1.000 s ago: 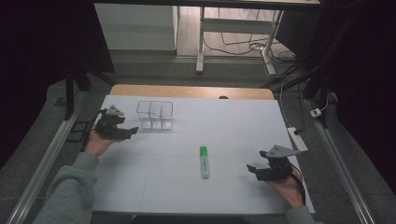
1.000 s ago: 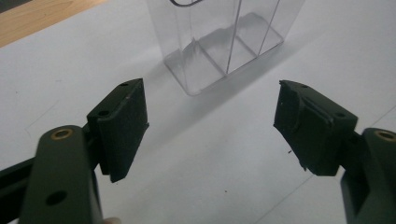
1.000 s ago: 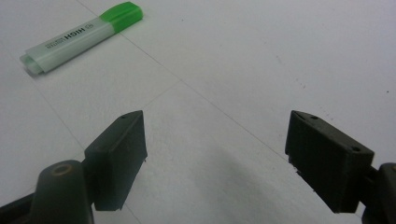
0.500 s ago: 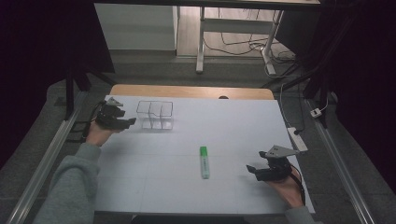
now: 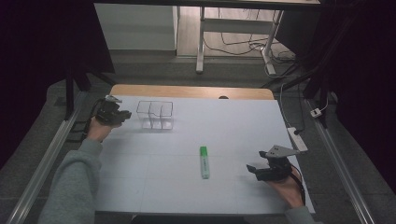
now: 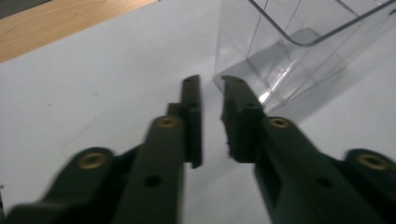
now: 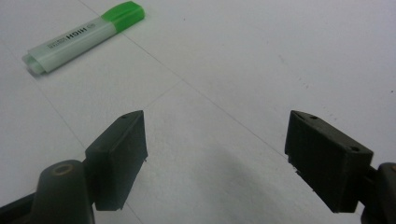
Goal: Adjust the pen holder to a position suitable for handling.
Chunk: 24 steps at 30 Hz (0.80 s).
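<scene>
A clear plastic container (image 5: 155,115) with several compartments stands at the far left of the white table. My left gripper (image 5: 122,114) sits just left of it. In the left gripper view its jaws (image 6: 208,81) have just been closing and stand almost together with nothing between them. One fingertip lies right by the container's (image 6: 299,51) lower corner. A green highlighter (image 5: 204,162) lies flat near the table's middle. My right gripper (image 5: 252,169) rests open at the near right, pointing left toward the highlighter (image 7: 84,35), which lies well beyond its jaws (image 7: 210,135).
White sheet (image 5: 224,121) covers the table, with a wooden strip (image 5: 191,91) along the far edge. A white power strip (image 5: 297,139) lies at the right edge. Metal rails run along both sides, and desk legs and cables stand beyond the table.
My left hand has moved toward the far side, level with the container, and its jaws have gone from wide apart to nearly together. The right hand and the highlighter have stayed put.
</scene>
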Each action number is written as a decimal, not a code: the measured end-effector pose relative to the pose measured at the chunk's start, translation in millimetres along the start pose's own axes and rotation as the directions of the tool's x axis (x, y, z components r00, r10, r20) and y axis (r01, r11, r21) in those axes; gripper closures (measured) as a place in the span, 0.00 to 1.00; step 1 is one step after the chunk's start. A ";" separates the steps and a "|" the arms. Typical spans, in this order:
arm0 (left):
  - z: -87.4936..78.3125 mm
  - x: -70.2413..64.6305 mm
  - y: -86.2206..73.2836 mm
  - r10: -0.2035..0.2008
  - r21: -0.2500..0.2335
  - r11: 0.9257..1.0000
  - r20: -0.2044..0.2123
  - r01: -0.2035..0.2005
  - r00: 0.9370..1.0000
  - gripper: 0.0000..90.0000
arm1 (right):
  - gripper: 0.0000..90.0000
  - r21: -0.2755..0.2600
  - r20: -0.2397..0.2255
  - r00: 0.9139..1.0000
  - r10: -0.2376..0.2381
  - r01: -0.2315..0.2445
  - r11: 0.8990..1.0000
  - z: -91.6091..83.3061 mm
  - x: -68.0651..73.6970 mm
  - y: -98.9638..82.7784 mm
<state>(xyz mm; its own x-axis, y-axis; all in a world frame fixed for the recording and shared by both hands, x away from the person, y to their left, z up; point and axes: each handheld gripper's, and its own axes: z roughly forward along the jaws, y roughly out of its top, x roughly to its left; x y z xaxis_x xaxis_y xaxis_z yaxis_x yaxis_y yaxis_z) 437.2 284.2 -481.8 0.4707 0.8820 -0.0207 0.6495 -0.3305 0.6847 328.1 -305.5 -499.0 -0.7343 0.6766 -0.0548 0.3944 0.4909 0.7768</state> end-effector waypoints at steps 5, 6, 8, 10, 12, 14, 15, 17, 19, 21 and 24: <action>7.2 2.7 3.9 0.004 0.011 1.000 -0.010 -0.004 1.000 0.98 | 0.23 0.008 0.002 1.000 0.005 -0.005 1.000 1.3 -0.5 -1.1; 9.3 4.4 6.0 -0.002 0.010 1.000 -0.005 0.002 1.000 0.99 | 0.23 0.013 0.000 1.000 0.003 -0.003 1.000 1.8 -0.6 -1.3; 10.2 5.1 6.9 -0.008 0.006 1.000 0.000 0.008 1.000 0.99 | 0.23 0.014 -0.001 1.000 0.002 -0.002 1.000 2.7 -0.2 -1.6; 13.4 4.4 9.5 -0.010 0.003 1.000 0.005 0.010 1.000 0.99 | 0.23 0.014 -0.002 1.000 0.002 -0.002 1.000 2.4 0.1 -1.4; 14.4 3.5 10.2 -0.009 -0.001 1.000 0.007 0.009 1.000 0.99 | 0.23 0.013 -0.004 1.000 0.002 -0.002 1.000 1.8 0.2 -0.9; 16.8 2.2 11.6 -0.007 -0.004 1.000 0.013 0.007 1.000 0.99 | 0.23 0.011 -0.006 1.000 0.003 -0.003 1.000 1.7 0.4 -0.8; 18.4 1.7 12.2 -0.007 -0.004 1.000 0.017 0.007 1.000 0.99 | 0.23 0.013 -0.005 1.000 0.003 -0.003 1.000 1.6 0.4 -0.7; 22.1 1.4 12.9 -0.008 -0.002 1.000 0.026 0.008 1.000 0.99 | 0.23 0.012 -0.006 1.000 0.001 -0.001 1.000 1.9 0.4 -0.6; 28.1 1.1 13.0 -0.012 0.002 1.000 0.032 0.011 0.999 0.99 | 0.23 0.014 -0.002 1.000 -0.004 0.004 1.000 2.4 0.5 -0.7; 31.9 0.7 13.1 -0.011 0.006 1.000 0.035 0.011 0.999 0.98 | 0.23 0.013 -0.007 1.000 -0.002 0.002 1.000 2.9 0.5 -1.1; 37.0 0.1 12.9 -0.012 0.010 1.000 0.044 0.012 0.999 0.98 | 0.23 0.017 -0.010 1.000 -0.001 0.001 1.000 3.2 0.4 -1.4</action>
<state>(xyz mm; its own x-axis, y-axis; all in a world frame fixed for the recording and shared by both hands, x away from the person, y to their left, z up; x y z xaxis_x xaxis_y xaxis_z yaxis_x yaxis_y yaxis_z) 467.8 267.6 -499.9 0.4887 0.8703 -0.0616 0.6612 -0.3234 0.6769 329.1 -304.1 -502.1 -0.7398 0.6710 -0.0493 0.4030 0.5007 0.7661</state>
